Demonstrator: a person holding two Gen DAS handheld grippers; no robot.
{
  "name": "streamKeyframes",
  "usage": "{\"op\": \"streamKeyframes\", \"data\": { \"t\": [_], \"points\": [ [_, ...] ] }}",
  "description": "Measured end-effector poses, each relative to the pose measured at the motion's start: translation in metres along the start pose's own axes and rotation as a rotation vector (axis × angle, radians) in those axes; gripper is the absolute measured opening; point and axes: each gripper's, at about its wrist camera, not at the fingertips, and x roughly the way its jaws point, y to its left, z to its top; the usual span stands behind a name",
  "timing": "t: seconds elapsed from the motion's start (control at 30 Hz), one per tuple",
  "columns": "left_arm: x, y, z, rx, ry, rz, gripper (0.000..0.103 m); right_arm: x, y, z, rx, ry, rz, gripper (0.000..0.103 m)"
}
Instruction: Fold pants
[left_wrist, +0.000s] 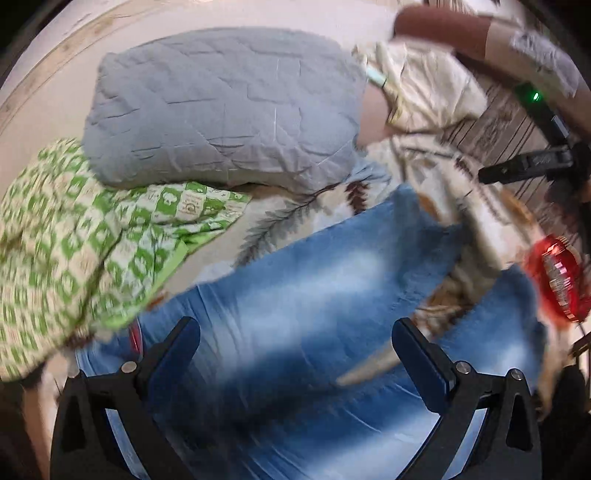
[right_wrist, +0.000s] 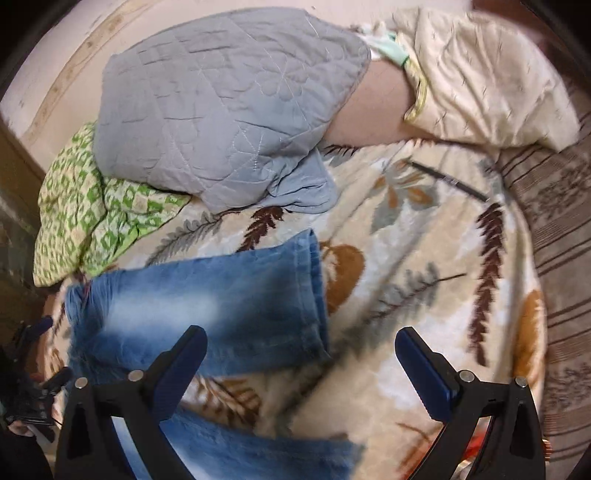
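Pants (right_wrist: 207, 310): faded blue denim, spread flat on the leaf-print blanket (right_wrist: 406, 258) covering the bed, one leg hem lying near the blanket's middle. My left claw (left_wrist: 295, 354): wide, nothing held, poised above the denim. My right claw (right_wrist: 301, 365): wide, nothing held, above hem and blanket. Grey quilted pillow (right_wrist: 221, 110), green checked cloth (right_wrist: 88, 214), cream pillow (right_wrist: 480, 85): along the far edge. Red packet (left_wrist: 557, 280): right of the pants, blurred.
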Motion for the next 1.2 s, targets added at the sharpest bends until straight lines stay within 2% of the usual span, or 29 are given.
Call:
{"op": "streamKeyframes", "data": {
  "t": [0.1, 0.2, 0.27, 0.33, 0.57, 0.67, 0.7, 0.73, 0.77, 0.8, 0.83, 0.97, 1.07, 1.2],
  "points": [
    [0.027, 0.007, 0.014, 0.072, 0.035, 0.010, 0.103, 0.024, -0.002, 0.014, 0.048, 0.022, 0.024, 0.103],
    [0.062, 0.008, 0.028, 0.172, 0.079, -0.022, 0.103, 0.054, -0.003, 0.028, 0.072, 0.066, 0.042, 0.099],
    [0.082, 0.009, 0.037, 0.202, 0.098, -0.024, 0.103, 0.074, -0.002, 0.038, 0.070, 0.094, 0.031, 0.097],
    [0.103, 0.012, 0.045, 0.216, 0.127, -0.025, 0.103, 0.093, -0.002, 0.046, 0.065, 0.120, 0.019, 0.092],
    [0.152, 0.033, 0.049, 0.193, 0.193, -0.058, 0.103, 0.135, 0.000, 0.068, 0.045, 0.163, 0.003, 0.091],
    [0.163, 0.038, 0.048, 0.185, 0.208, -0.060, 0.103, 0.148, 0.000, 0.072, 0.047, 0.187, 0.009, 0.076],
    [0.166, 0.039, 0.048, 0.181, 0.211, -0.061, 0.103, 0.152, 0.000, 0.072, 0.046, 0.198, 0.008, 0.065],
    [0.169, 0.039, 0.048, 0.172, 0.215, -0.071, 0.100, 0.156, 0.001, 0.072, 0.038, 0.203, 0.000, 0.046],
    [0.172, 0.039, 0.048, 0.161, 0.225, -0.090, 0.068, 0.159, 0.002, 0.072, 0.029, 0.203, -0.006, 0.032],
    [0.176, 0.040, 0.047, 0.142, 0.251, -0.121, 0.029, 0.161, 0.004, 0.072, 0.014, 0.197, -0.025, 0.022],
    [0.180, 0.041, 0.047, 0.107, 0.279, -0.138, 0.007, 0.161, 0.006, 0.071, 0.000, 0.183, -0.022, 0.016],
    [0.176, 0.038, 0.050, 0.097, 0.286, -0.124, 0.006, 0.157, 0.016, 0.069, -0.050, 0.142, -0.033, 0.010],
    [0.163, 0.033, 0.052, 0.112, 0.261, -0.104, 0.006, 0.151, 0.022, 0.067, -0.071, 0.124, -0.045, 0.010],
    [0.126, 0.022, 0.056, 0.145, 0.198, -0.086, 0.006, 0.123, 0.027, 0.061, -0.109, 0.063, -0.042, 0.009]
  ]
}}
